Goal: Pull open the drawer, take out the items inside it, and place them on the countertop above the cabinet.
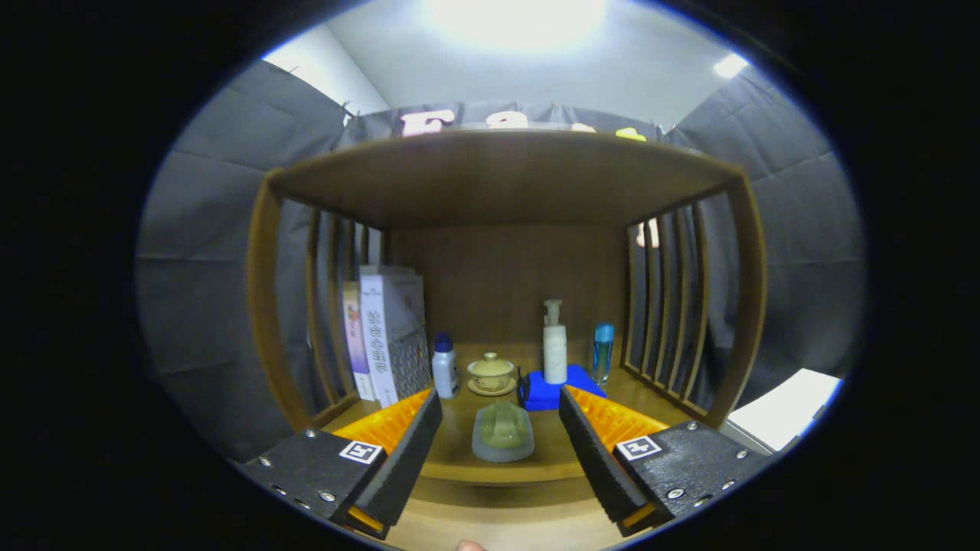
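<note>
1. One pale green translucent item [502, 432] sits on the tabletop [490, 467], near its front edge, between the jaws.
2. Jaws of the gripper [499, 417] stand wide apart, touching and holding nothing.
3. Beyond lie a lidded cup [491, 373], white bottle [445, 365], pump bottle [555, 343] on a blue block [547, 392], blue-capped bottle [602, 352] and books [387, 333].
4. Slatted sides [662, 306] close in both flanks.
</note>
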